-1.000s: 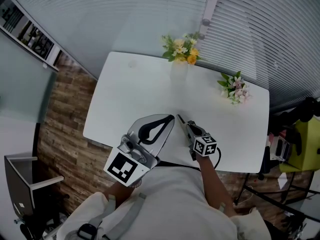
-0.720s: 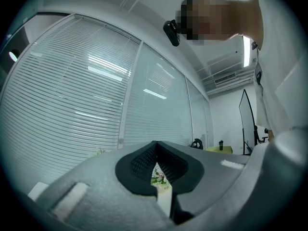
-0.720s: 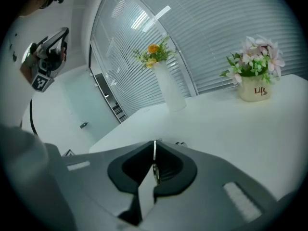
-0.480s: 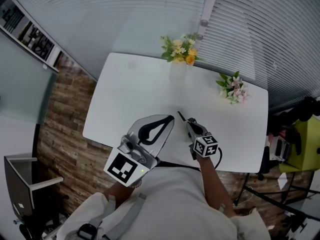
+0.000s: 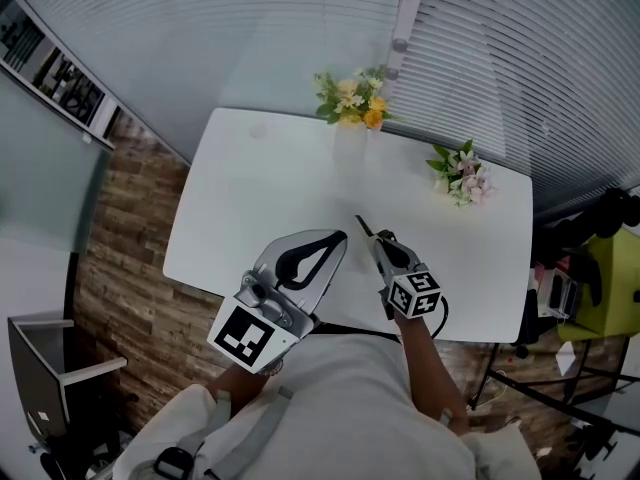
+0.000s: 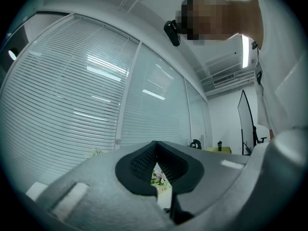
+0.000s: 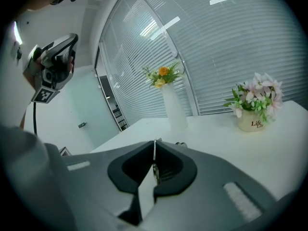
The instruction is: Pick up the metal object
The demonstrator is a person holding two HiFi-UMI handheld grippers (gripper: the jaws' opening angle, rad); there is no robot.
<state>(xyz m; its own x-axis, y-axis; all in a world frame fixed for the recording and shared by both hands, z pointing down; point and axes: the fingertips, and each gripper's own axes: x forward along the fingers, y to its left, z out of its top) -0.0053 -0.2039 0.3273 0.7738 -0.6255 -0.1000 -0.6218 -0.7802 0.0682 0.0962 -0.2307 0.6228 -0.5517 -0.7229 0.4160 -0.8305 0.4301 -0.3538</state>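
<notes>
Jaws are closed on both sides above the white table point(image 5: 250, 198): our left gripper point(image 5: 340, 236) holds nothing, our right gripper point(image 5: 372, 244) pinches the thin metal object point(image 7: 154, 150) between its jaws, one end poking past the tips. We judge the pickup done, bar lifting it clear.

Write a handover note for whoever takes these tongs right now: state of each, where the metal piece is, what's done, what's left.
Left tongs: shut, empty, held up beside the right ones.
Right tongs: shut on the thin metal object, which pokes out past the tips.
Scene: the object looks clear of the white table, over its near side. The yellow flowers and pink flowers stand at the far edge, well away.
Done: grasp made, object apparently off the table.
Left: hold the grip steady, perhaps raise it a little more.
</notes>
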